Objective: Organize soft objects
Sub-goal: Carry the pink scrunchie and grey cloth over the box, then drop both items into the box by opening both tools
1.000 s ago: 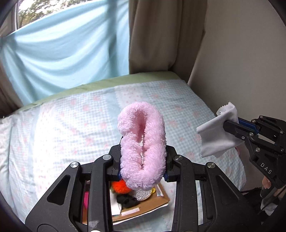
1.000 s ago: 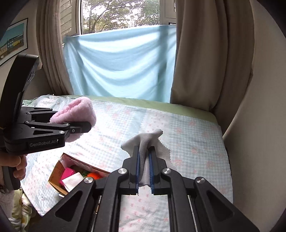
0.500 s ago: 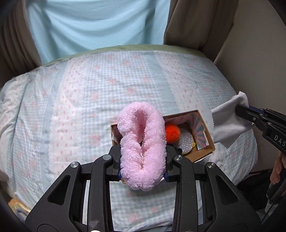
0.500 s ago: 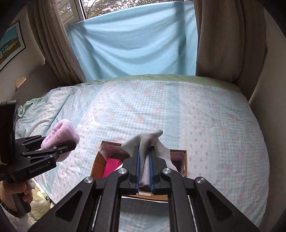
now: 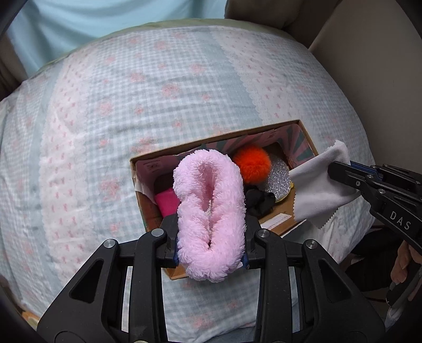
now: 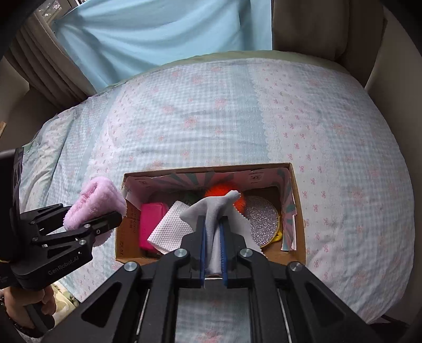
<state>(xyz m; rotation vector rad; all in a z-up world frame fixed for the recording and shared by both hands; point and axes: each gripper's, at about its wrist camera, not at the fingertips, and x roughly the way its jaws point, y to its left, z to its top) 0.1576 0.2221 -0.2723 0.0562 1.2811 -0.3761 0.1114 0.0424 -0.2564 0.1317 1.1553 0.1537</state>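
Note:
My left gripper (image 5: 209, 237) is shut on a fluffy pink slipper-like soft item (image 5: 209, 208), held above the near left part of an open cardboard box (image 5: 211, 139). My right gripper (image 6: 212, 229) is shut on a light grey cloth (image 6: 213, 211), held over the box's (image 6: 205, 168) near edge. In the left wrist view the grey cloth (image 5: 316, 184) hangs at the box's right end. The box holds an orange pompom (image 5: 252, 163), a glittery silver disc (image 6: 262, 217), a magenta item (image 6: 151, 224), a white dotted cloth (image 6: 171, 229) and a black item (image 5: 259, 201).
The box sits near the front edge of a bed with a checked pale blue and pink sheet (image 6: 224, 110). A light blue curtain (image 6: 158, 31) and beige drapes (image 6: 311, 23) hang behind the bed. A wall (image 5: 369, 52) stands on the right.
Both grippers have tilted downward and come in over the box, each still holding its item. The box now fills more of both views.

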